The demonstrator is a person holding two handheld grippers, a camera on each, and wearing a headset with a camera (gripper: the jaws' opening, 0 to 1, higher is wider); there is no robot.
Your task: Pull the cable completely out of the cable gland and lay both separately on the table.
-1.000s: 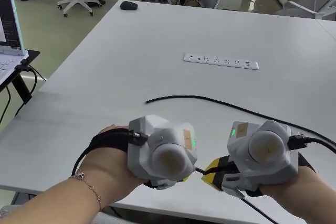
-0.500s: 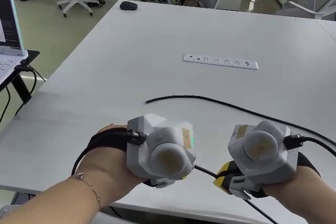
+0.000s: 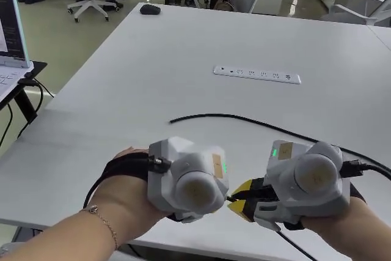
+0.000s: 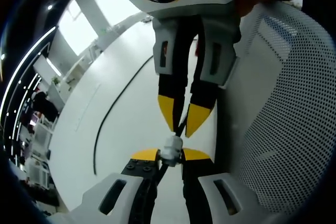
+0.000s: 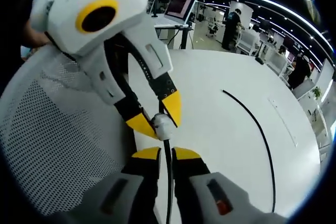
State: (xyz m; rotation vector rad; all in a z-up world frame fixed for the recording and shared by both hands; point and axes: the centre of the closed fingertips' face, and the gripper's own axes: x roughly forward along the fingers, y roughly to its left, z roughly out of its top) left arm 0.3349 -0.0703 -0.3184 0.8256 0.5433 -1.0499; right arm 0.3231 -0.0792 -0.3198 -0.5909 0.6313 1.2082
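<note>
L gripper (image 4: 170, 156) jaws nearly shut, pinching white cable gland (image 4: 170, 147) over near edge of table (image 3: 153, 59). R gripper (image 5: 167, 154) faces it tip to tip, jaws closed on black cable (image 5: 168, 179) just beside gland, cable running into it. Rest of cable curves across table.

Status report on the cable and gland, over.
Left gripper shut on cable gland. Right gripper shut on cable. Cable not yet out of gland. Power strip well clear.
</note>
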